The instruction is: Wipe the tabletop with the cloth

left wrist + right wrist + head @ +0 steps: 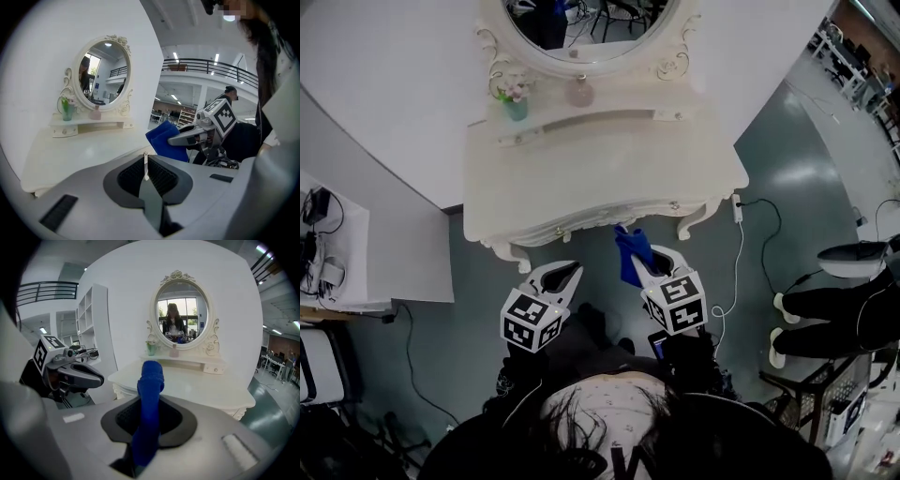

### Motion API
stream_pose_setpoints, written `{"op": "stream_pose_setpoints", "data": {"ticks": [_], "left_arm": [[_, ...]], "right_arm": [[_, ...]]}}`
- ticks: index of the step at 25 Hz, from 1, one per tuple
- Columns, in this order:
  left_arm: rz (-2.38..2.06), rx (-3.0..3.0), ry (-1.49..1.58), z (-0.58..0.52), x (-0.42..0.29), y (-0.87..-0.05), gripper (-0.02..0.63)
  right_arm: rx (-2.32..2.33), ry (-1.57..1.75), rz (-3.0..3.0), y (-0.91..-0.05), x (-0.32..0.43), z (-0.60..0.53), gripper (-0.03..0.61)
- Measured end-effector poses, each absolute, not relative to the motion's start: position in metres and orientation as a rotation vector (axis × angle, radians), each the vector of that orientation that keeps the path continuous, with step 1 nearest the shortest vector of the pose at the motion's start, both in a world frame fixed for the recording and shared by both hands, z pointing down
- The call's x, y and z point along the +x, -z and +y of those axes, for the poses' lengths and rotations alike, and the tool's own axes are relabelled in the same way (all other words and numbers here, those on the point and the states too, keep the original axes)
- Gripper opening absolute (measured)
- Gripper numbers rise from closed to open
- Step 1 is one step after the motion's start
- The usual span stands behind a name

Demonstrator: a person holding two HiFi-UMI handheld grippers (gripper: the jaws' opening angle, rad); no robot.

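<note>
Right gripper [149, 418]: pinching the plush blue cloth [151, 376], its rolled fold sticking up past the jaws.
Left gripper [146, 165]: ribbed pads pressing together, holding nothing.
Cloth position: hovering just off the front edge of the glossy white scalloped dressing table [581, 178].

Gloss on the desk, matt on the tools

The desk [600, 178] carries smooth, glossy white paint that sheens on top, with carved trim along its front. At the desk's back, the mirror [591, 23] is shiny glass in a white moulded frame. The cloth [149, 399], just off the desk's front edge, is soft, nappy blue fabric. The left hand-held gripper [146, 158] and right hand-held gripper [649, 262] are smooth matt grey plastic with ribbed black pads [161, 177]. The floor [797, 178] around the desk is polished grey-green.
</note>
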State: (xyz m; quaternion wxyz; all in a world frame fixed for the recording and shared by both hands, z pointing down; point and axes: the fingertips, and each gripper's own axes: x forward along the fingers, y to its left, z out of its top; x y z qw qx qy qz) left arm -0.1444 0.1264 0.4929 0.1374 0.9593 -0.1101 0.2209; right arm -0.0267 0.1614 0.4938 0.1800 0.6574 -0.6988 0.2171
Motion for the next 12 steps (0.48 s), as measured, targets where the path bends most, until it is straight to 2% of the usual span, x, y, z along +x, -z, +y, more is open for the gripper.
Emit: {"op": "stream_pose_setpoints", "data": {"ticks": [12], "left_arm": [[-0.311, 2.779, -0.688, 0.241, -0.122, -0.495, 0.002]], "right_arm": [[1.808, -0.601, -2.032, -0.497, -0.018, 0.249, 0.076]]}}
